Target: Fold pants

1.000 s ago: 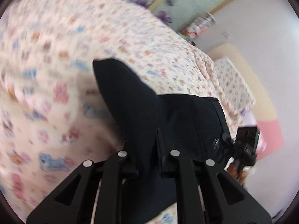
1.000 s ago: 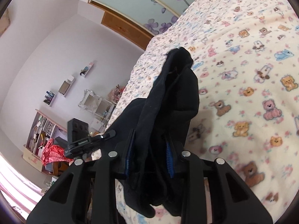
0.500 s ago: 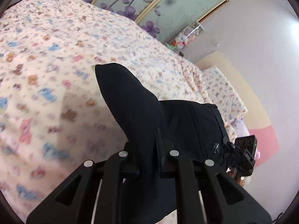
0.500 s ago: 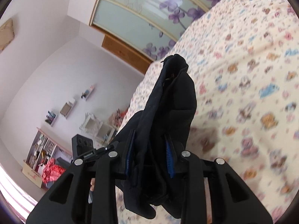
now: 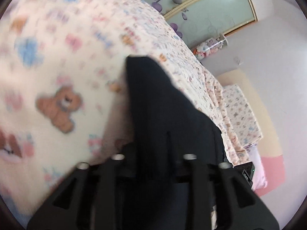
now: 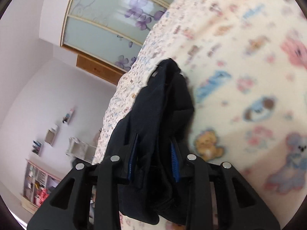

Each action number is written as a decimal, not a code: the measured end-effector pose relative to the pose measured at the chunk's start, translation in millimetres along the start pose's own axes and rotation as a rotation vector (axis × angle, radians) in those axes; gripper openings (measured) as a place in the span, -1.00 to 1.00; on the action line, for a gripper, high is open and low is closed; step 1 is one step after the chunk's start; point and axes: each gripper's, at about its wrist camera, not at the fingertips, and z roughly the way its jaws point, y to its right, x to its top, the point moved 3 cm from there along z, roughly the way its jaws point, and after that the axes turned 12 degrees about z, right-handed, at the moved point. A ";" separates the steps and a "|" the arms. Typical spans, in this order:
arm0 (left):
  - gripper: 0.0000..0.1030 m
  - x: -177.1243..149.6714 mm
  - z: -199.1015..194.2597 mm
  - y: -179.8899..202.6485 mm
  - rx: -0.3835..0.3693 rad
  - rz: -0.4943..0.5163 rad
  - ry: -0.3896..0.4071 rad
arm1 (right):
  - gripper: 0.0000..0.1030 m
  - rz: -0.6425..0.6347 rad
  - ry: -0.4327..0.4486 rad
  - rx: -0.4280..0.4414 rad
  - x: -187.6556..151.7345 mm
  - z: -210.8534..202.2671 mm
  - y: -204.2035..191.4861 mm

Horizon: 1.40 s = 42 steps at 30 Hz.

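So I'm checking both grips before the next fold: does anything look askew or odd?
Nothing is damaged. The right gripper holds a thick bunched wad of the black pants; the left gripper holds smoother fabric.

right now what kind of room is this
Most likely a bedroom, perhaps a child's: a bed with a teddy-bear print cover, sliding wardrobe doors with purple flowers, and wall shelves.

One pair of black pants (image 5: 165,118), two grippers: the left gripper (image 5: 153,164) and the right gripper (image 6: 153,161). One bed with a teddy-print bedspread (image 5: 57,61). One flowered sliding wardrobe (image 6: 107,19).
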 end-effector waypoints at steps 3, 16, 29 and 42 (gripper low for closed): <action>-0.23 -10.5 -3.8 -5.8 -0.046 0.031 0.051 | 0.08 -0.041 0.033 -0.077 -3.4 -5.1 -6.5; 0.96 -1.0 -104.5 87.6 0.060 0.288 0.243 | 0.08 -0.249 0.216 0.062 -39.4 -73.8 -95.3; 0.90 -34.6 17.5 66.1 0.252 0.285 0.053 | 0.13 -0.141 0.166 -0.067 -44.8 -16.6 -20.4; 0.97 -52.1 11.6 73.4 0.461 0.363 0.013 | 0.52 -0.163 0.135 -0.078 -61.5 -30.9 -30.2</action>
